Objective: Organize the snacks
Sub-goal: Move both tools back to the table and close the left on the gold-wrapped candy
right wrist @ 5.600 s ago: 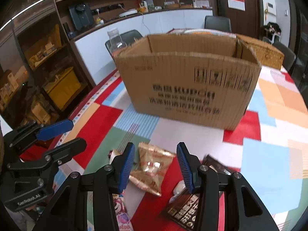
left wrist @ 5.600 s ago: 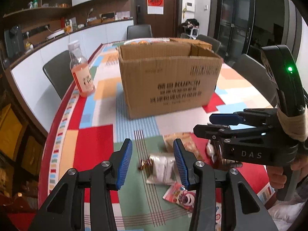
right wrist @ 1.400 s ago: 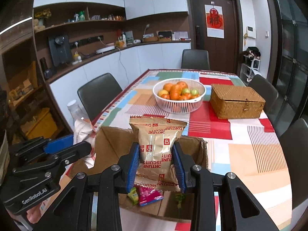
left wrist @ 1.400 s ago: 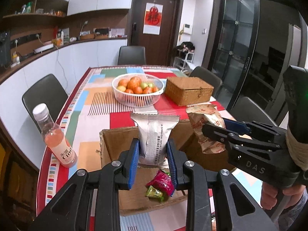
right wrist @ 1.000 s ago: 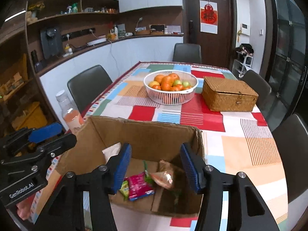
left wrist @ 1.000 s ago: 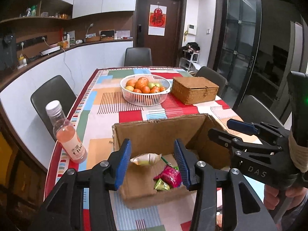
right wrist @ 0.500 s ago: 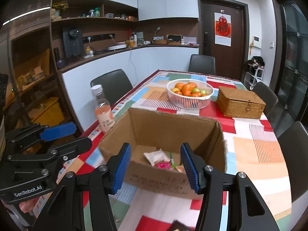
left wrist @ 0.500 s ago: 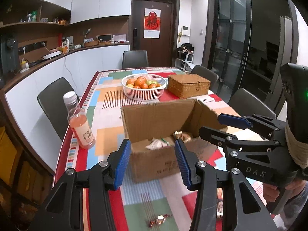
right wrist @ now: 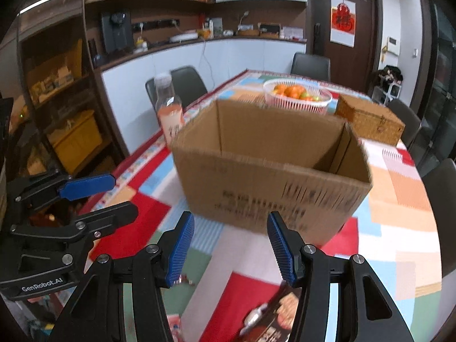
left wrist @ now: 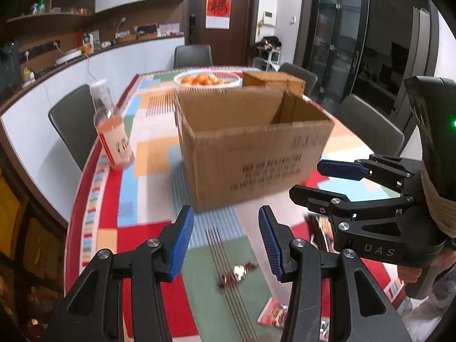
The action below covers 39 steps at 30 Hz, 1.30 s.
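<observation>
An open cardboard box [left wrist: 250,148] [right wrist: 270,171] stands on the colourful tablecloth; its inside is hidden from here. My left gripper [left wrist: 225,242] is open and empty, low over the table in front of the box. A small wrapped candy [left wrist: 238,273] lies just below it, and a red snack packet [left wrist: 275,312] lies nearer the front edge. My right gripper [right wrist: 230,248] is open and empty, to the right of the left one [left wrist: 322,179]. A dark snack packet [right wrist: 270,316] lies under it.
A bottle of pink drink [left wrist: 112,131] [right wrist: 169,108] stands left of the box near the table edge. A white basket of fruit [right wrist: 297,98] and a wicker box [right wrist: 370,124] stand behind the box. Grey chairs surround the table.
Both grippers dropped their snack packs into the box, opened, then pulled back and down to the table in front of the box.
</observation>
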Motion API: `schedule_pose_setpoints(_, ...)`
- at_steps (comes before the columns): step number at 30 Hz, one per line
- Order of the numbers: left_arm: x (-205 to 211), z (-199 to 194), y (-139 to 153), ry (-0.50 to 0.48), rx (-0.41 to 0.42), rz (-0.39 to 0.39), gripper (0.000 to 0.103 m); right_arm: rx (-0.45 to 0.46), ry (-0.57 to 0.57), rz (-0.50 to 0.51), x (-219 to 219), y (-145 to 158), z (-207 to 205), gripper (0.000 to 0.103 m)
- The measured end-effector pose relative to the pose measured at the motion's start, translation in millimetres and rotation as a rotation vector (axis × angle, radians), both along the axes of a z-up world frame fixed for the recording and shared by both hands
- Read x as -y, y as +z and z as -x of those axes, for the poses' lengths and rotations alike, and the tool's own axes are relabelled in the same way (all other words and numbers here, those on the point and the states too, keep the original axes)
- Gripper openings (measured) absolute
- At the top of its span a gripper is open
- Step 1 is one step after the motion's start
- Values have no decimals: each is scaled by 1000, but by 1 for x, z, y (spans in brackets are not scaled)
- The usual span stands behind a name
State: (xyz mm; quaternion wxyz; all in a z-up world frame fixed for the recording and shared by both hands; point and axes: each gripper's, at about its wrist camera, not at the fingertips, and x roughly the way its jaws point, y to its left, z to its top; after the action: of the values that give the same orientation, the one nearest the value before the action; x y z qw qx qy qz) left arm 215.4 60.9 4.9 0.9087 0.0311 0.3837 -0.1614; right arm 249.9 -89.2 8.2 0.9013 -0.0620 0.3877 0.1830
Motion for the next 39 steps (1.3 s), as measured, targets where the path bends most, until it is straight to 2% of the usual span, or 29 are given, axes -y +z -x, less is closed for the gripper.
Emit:
schedule_pose_setpoints(5, 1, 10, -25, -36, -42, -4, 47, -52, 4, 50, -1, -24, 8, 54)
schedule_pose_setpoints(11, 7, 17, -49, -92, -87, -19, 47, -99, 7, 76, -1, -39, 17, 54)
schedule_pose_setpoints(25, 21, 2, -99, -147, -216, -60, 46, -231, 16, 111, 0, -79, 24, 54)
schedule_pose_setpoints(36, 33, -9, -118, -148, -261, -80, 35, -266, -2, 104, 6, -88, 18, 54)
schedule_pose_setpoints(39, 35, -11, -120, -148, -269, -79, 26, -268, -5, 99, 7, -88, 17, 54)
